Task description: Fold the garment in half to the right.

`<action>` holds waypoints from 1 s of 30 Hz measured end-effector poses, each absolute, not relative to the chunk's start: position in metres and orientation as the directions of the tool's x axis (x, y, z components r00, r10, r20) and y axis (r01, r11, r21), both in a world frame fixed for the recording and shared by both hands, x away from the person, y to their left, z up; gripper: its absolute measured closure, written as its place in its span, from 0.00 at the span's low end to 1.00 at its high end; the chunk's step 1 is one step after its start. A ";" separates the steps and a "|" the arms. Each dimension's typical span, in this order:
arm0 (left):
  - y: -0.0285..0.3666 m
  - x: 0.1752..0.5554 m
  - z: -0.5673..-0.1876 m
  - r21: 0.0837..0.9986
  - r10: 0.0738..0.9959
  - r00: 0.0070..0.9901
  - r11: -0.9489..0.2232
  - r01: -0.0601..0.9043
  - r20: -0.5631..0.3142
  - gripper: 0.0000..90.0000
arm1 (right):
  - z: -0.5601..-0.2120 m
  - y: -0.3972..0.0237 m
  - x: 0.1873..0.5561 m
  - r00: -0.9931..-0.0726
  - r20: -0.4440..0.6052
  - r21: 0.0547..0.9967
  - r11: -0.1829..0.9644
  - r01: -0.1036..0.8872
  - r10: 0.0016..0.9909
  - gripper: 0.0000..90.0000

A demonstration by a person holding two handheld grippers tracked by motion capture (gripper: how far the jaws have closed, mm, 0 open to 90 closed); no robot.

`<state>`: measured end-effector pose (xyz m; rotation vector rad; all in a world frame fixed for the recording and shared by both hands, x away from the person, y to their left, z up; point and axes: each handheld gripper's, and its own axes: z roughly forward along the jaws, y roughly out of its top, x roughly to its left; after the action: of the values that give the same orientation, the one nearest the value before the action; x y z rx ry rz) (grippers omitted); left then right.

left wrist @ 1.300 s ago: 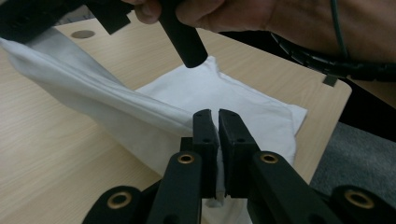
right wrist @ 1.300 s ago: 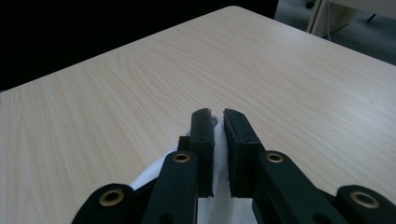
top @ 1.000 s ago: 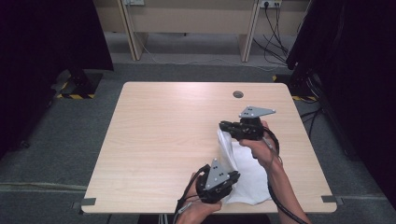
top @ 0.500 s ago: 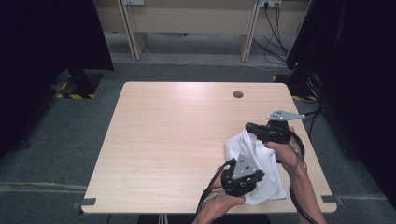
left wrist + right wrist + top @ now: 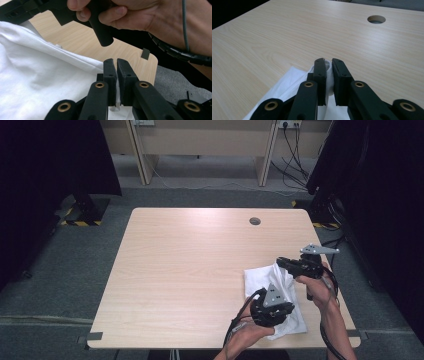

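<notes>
**White cloth pinched at two points on the table's near right corner**

Pale wood tabletop stands on grey carpet, a round cable hole near its far edge. On its near right corner lies a white cloth. The left gripper, at the near edge, is clamped on a fold of it; the right gripper pinches the cloth's far edge, jaws nearly together.

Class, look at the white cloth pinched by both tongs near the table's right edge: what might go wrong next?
1. The white cloth lies close to the right front corner of the table; pulled further, it may slide off.
2. The left tongs and right tongs each pinch only a thin fold, which may slip out.
</notes>
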<state>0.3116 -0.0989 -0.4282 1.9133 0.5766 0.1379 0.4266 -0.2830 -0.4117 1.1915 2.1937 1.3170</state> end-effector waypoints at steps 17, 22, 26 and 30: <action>-0.125 0.322 -0.453 0.875 0.435 0.879 -0.328 0.356 -0.195 0.93 | -0.440 -0.303 0.442 -0.509 0.153 0.790 0.205 0.578 0.847 0.89; -0.125 0.322 -0.456 0.880 0.419 0.882 -0.308 0.362 -0.216 0.81 | -0.444 -0.307 0.443 -0.485 0.145 0.771 0.208 0.602 0.863 0.81; -0.110 0.323 -0.451 0.887 0.427 0.878 -0.291 0.358 -0.214 0.67 | -0.440 -0.311 0.441 -0.434 0.126 0.771 0.187 0.609 0.892 0.67; -0.092 0.331 -0.453 0.884 0.486 0.857 -0.309 0.352 -0.171 0.59 | -0.430 -0.316 0.436 -0.410 0.095 0.775 0.191 0.603 0.907 0.56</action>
<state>0.3309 -0.0921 -0.4529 1.9279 0.6206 0.1526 0.4361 -0.3156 -0.4302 1.4162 2.0883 1.0782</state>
